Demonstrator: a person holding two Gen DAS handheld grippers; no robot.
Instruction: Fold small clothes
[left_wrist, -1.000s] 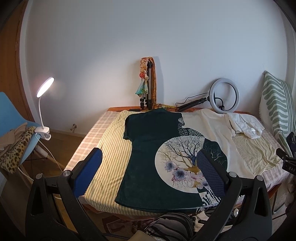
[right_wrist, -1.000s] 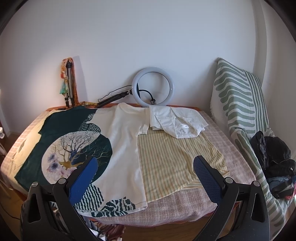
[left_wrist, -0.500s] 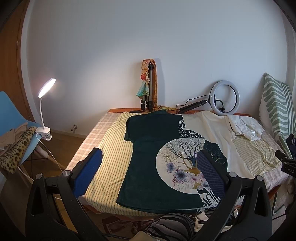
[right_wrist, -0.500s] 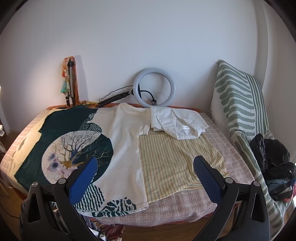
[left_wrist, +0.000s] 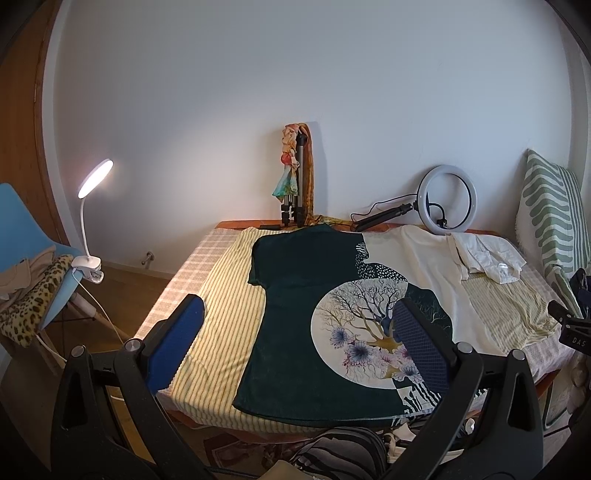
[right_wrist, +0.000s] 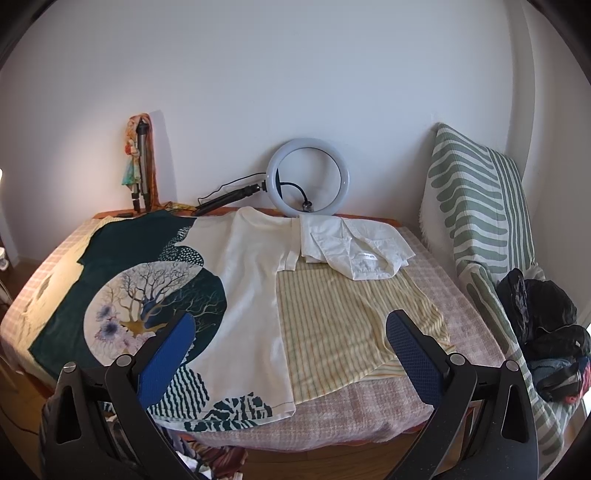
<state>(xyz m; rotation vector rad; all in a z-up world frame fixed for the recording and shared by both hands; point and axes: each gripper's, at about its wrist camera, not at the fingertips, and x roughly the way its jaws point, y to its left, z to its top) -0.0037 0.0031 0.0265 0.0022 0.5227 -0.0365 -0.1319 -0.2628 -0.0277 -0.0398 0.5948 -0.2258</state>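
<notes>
- Bedroom w/ plain white wall; bed in a pink check cover is my work surface, sitting below and ahead of both grippers.
- Striped yellow sheet lies on top of the cover w/ ripples near its right edge. Risk: if I pinch too deep I grab sheet along w/ garment and drag both.
- Printed T-shirt, dark green and cream w/ a tree-in-circle print, lies flat and spread, neck toward the wall, hem at the near edge of the bed. It's the obvious thing to fold, I judge nothing folded yet. Hem hangs right at the edge, so a sloppy pull could slide it off onto the clutter below.
- Small white garment sits crumpled at the far right, touching the T-shirt's sleeve. Lifting that sleeve may snag it; can't tell if they overlap or just abut.
- Ring light and its cable lie just behind the collar. A far reach could knock it.
- Left gripper hovers over the near part of the shirt, jaws spread wide, nothing between them.
- Right gripper likewise agape and empty, above the cream half and sheet.
</notes>
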